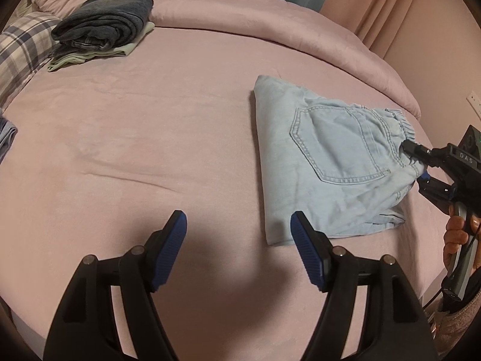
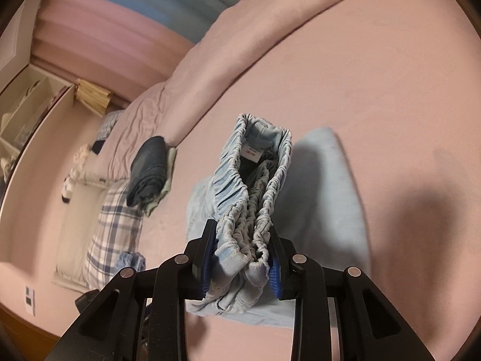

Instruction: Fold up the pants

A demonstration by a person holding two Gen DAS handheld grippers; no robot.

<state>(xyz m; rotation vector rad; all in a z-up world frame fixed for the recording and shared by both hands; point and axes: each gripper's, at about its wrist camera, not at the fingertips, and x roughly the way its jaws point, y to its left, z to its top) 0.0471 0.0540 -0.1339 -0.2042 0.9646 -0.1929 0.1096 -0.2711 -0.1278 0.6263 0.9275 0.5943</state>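
Note:
Light blue denim pants point(image 1: 324, 162) lie folded into a compact packet on the pink bed, back pocket up, at the right of the left wrist view. My right gripper point(image 2: 243, 255) is shut on the bunched elastic waistband point(image 2: 255, 180) and holds that end lifted a little off the bed. It also shows in the left wrist view point(image 1: 416, 162), held by a hand at the right edge. My left gripper point(image 1: 239, 225) is open and empty, low over the bed just left of the packet's near corner.
A stack of folded dark and pale green clothes point(image 1: 102, 30) sits at the far left of the bed, next to a plaid pillow point(image 1: 21, 51). A rolled pink duvet point(image 1: 270, 21) runs along the far side. A wall and shelves point(image 2: 27, 105) stand beyond the bed.

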